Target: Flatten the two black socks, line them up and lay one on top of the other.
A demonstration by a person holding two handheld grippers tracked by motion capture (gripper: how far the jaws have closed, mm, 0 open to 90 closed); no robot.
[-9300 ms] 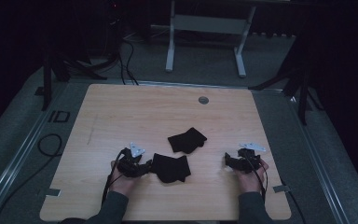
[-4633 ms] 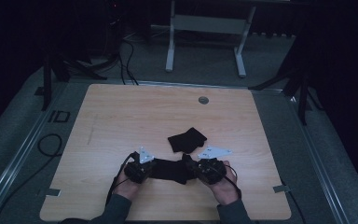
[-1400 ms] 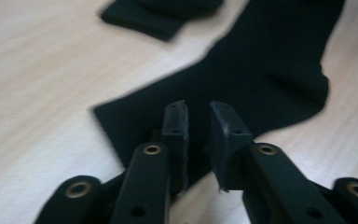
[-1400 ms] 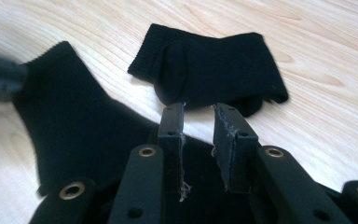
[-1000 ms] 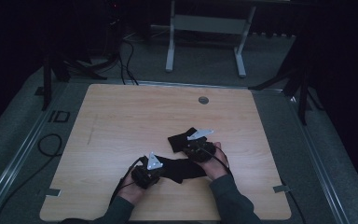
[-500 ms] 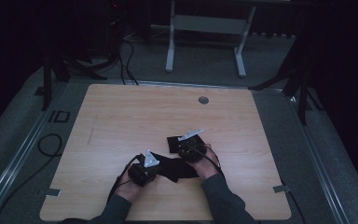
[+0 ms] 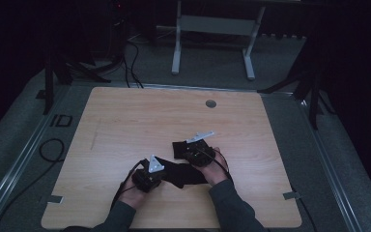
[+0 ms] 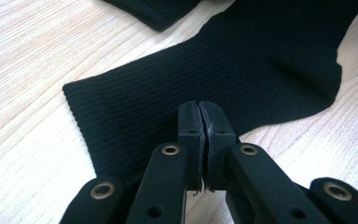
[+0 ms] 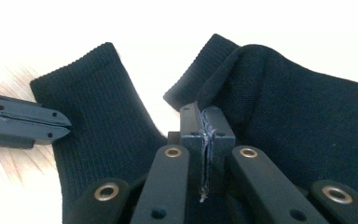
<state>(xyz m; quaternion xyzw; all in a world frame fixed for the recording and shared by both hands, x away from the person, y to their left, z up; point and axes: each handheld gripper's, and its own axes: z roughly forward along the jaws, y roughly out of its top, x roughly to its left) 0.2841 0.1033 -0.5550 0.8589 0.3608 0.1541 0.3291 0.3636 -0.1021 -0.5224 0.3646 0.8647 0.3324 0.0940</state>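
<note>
We find two black socks on the wooden table (image 7: pixel 125 125), low and centre in the high view: the near sock (image 7: pixel 183 173) lies between the two hands, and the second sock (image 7: pixel 178 147) rests just above it, touching or overlapping it. The left gripper (image 8: pixel 199 112) is clamped on the near sock's edge beside the ribbed cuff, jaws together. The right gripper (image 9: pixel 200 116) is pinched shut on a fold of the same fabric, its jaws having just closed on it. We judge the sock light, soft and limp: it will sag and stretch under tension, so we grip the cuff or the toe edge, where the knit is firmest. How many layers each jaw pair holds is hidden. In the right gripper view the table is washed out white.
</note>
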